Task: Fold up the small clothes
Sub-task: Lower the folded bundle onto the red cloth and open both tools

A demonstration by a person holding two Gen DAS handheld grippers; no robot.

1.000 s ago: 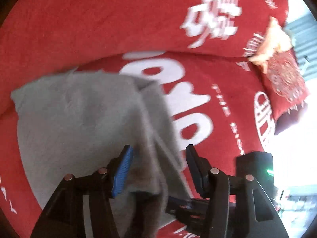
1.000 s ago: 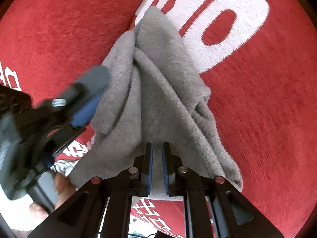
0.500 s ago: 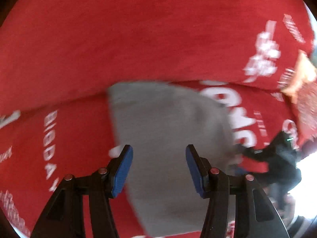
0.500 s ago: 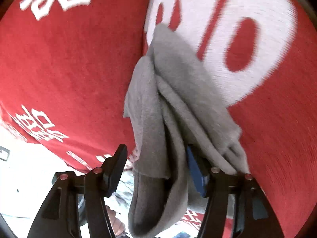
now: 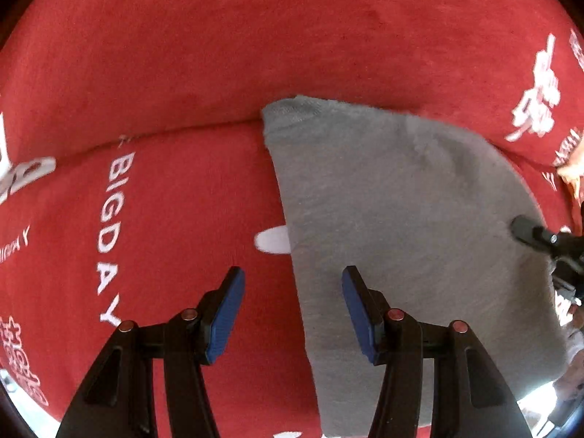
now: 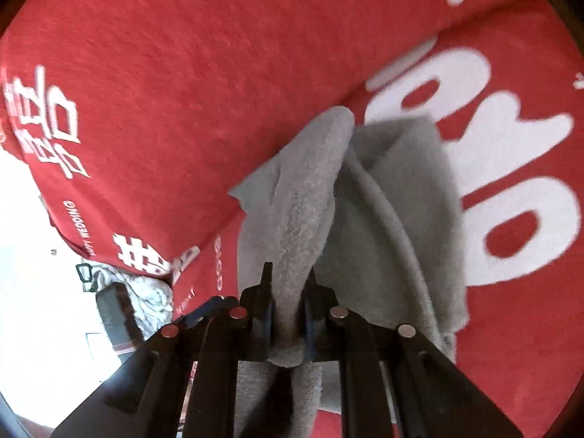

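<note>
1. While the grey cloth [image 5: 412, 226] lies on the red cover [image 5: 182, 54], we log our left gripper [image 5: 292, 314] first: jaws apart, nothing between the pads, hanging over the cloth's left edge.
2. Cloth: spread fairly flat in the left view, its far corner at the cover's seam; its right side is taken up by the right gripper [image 6: 288, 314].
3. Right gripper: its jaws have just been closing and are now clamped on a bunched fold of cloth, which rises in ridges from the cover.
4. Handling note, our judgement: we should carry the pinched edge across in one smooth arc and keep it taut. Our left gripper would best pin or lift the near left edge so the layers meet squarely; a slack hem would likely wrinkle.
5. Left view only: the cloth's flat outline and the "BIGDAY" lettering [image 5: 109, 233].
6. Right view only: the pinch itself, the ridged folds, and a pale heap [image 6: 146, 292] past the cover's edge, too unclear to identify.
</note>
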